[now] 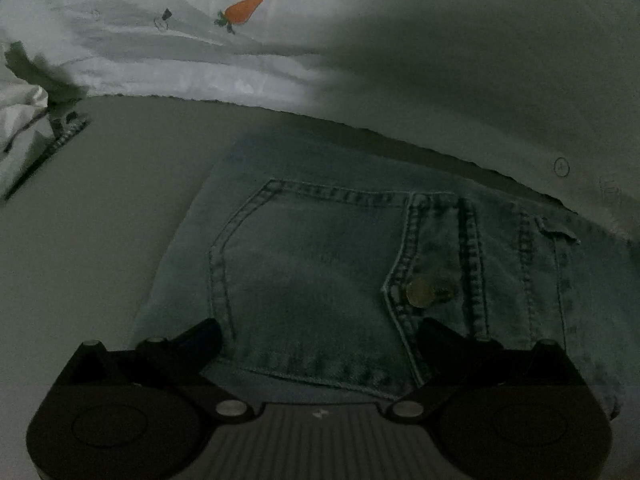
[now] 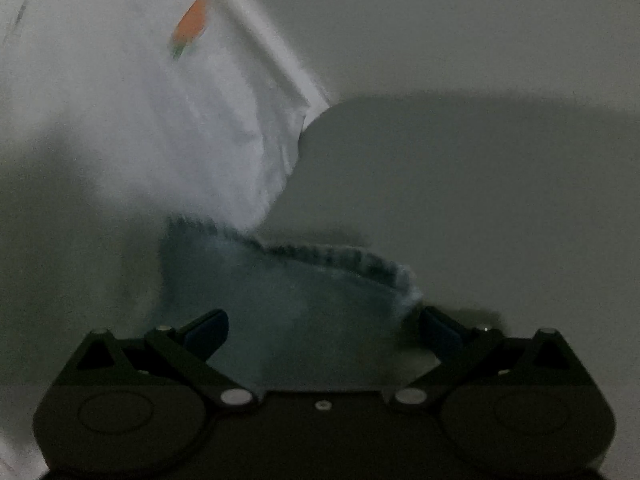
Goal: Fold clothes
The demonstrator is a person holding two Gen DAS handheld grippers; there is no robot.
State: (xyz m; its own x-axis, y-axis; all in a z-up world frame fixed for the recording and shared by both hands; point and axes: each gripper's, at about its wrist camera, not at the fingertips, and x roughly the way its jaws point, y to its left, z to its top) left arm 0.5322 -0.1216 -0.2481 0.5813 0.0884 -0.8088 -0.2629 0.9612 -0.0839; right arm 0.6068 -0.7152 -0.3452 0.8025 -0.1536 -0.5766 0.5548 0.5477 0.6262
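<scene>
A faded blue denim garment [image 1: 320, 280] with a stitched patch pocket and brass button [image 1: 420, 292] lies flat on the pale grey surface [image 1: 92, 220], partly under a white carrot-printed cloth [image 1: 208, 52]. The left gripper [image 1: 320, 336] hovers over the pocket, jaws spread wide and empty. The right gripper [image 2: 324, 328] is likewise wide apart over the denim's hem [image 2: 320, 256], gripping nothing.

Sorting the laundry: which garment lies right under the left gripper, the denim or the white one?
The blue denim jeans, back pocket up, under the open left gripper; the white carrot-print cloth lies beyond.
</scene>
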